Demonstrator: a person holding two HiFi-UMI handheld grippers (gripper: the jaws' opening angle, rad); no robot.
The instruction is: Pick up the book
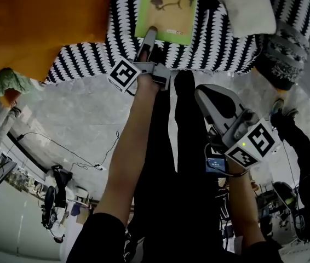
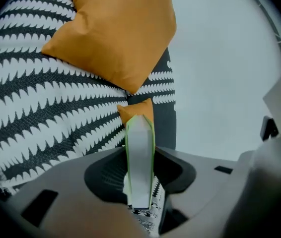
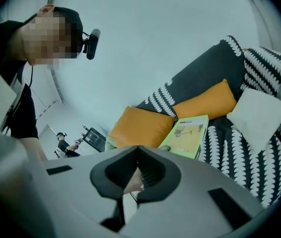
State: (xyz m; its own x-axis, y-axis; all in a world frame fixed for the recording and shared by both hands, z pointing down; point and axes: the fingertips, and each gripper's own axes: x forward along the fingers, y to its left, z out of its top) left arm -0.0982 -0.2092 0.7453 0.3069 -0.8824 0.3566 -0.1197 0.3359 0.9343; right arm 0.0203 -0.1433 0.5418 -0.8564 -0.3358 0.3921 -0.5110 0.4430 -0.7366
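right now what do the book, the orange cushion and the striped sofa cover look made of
Book: paper pages in a thin green card cover that looks smooth; white page edges show in the left gripper view. Orange cushion: matte woven cloth, maybe cotton or polyester; soft creases. Sofa cover: black-and-white patterned fabric, probably knit or woven; no sheen.

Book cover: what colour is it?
The book is lime green with a yellowish middle; the head view shows it best.
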